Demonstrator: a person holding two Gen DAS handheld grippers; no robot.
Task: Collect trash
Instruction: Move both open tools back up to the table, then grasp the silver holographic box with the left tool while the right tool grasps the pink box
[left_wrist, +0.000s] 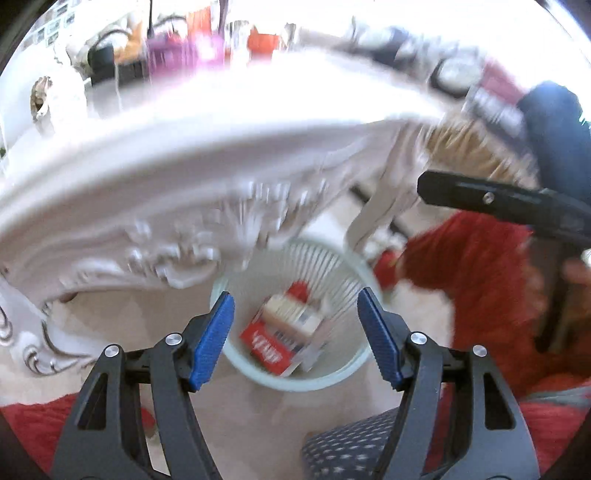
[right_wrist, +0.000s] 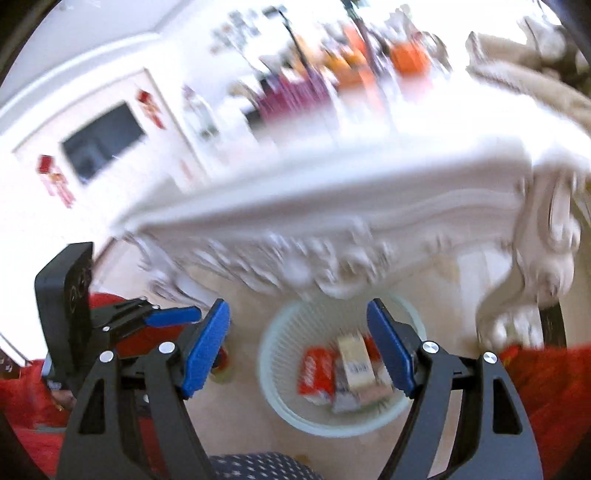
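Observation:
A pale green slatted waste basket (left_wrist: 332, 384) stands on the floor below the table edge; it also shows in the right wrist view (right_wrist: 280, 402). Inside lie a red packet (left_wrist: 267, 349), a beige carton (left_wrist: 291, 314) and other wrappers; the right wrist view shows the red packet (right_wrist: 317, 373) and beige carton (right_wrist: 356, 363). My left gripper (left_wrist: 295, 336) is open and empty above the basket. My right gripper (right_wrist: 297, 347) is open and empty above the basket. The left gripper's blue finger (right_wrist: 173, 316) shows at the left of the right wrist view.
An ornate white carved table (left_wrist: 177, 206) overhangs the basket, also in the right wrist view (right_wrist: 332, 221). A red rug (left_wrist: 480, 295) lies to the right. A dotted dark cloth (left_wrist: 351, 443) is at the bottom. Blurred clutter sits on the far tabletop.

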